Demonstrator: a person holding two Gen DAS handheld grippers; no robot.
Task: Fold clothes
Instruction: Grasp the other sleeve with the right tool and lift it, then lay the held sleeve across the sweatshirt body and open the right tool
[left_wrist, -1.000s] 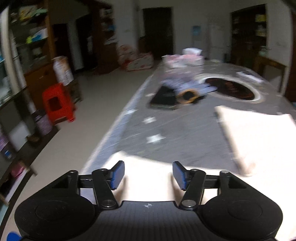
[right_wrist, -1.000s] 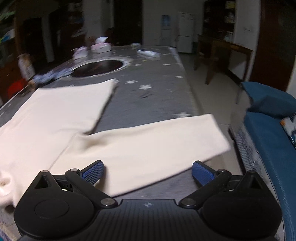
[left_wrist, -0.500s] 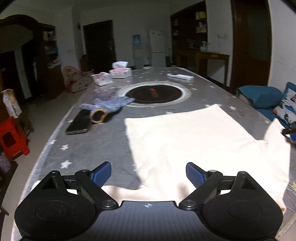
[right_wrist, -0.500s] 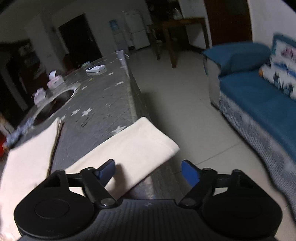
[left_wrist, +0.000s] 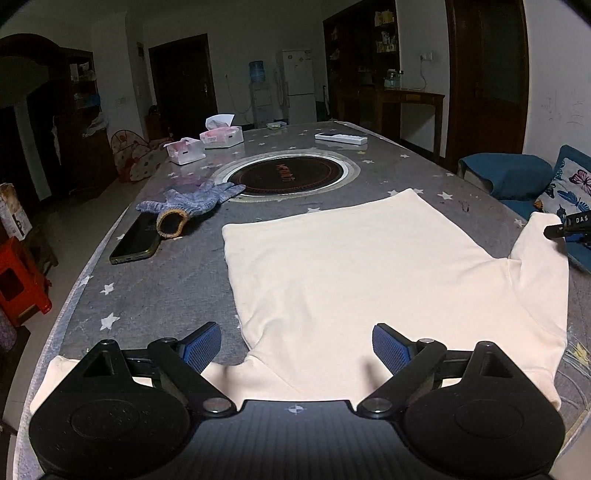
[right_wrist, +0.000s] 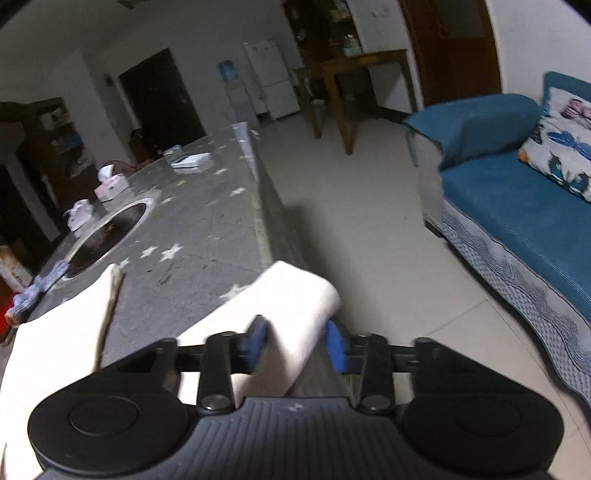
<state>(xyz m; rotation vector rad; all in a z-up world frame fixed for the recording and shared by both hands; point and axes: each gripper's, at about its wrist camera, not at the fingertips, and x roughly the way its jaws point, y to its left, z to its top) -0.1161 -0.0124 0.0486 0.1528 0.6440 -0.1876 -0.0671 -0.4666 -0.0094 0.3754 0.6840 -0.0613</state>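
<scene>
On the far left of the left wrist view a red stool (left_wrist: 22, 280) stood on the floor beside the counter (left_wrist: 173, 284). A dark phone (left_wrist: 136, 240) lay near that edge, touching the cuff of a blue knitted glove (left_wrist: 192, 205), with 2 tissue boxes (left_wrist: 205, 144) farther back and a round inset hob (left_wrist: 286, 175) at the middle.

The left gripper (left_wrist: 293, 345) hung spread wide, holding nothing, above the near edge of the cream sweater (left_wrist: 354, 273). The garment lay flat across the counter's middle, its body running away toward the hob and 1 sleeve reaching left along the near edge beneath the gripper.

Farther right, the other sleeve (right_wrist: 284, 314) ran out to the counter's right edge and curled over it. The right gripper (right_wrist: 295, 345) had its blue pads closed in on the sleeve end, pinching a fold of cloth, though motion blur made the firmness of the bite hard to judge. A blue sofa (right_wrist: 517, 206) stood well apart across the floor.

The sweater looked soft, light and limp, so it would likely sag and drag wherever unsupported. Best holds seemed to be the cuff and shoulder seam, where layers gave the pads something thick to bite.
</scene>
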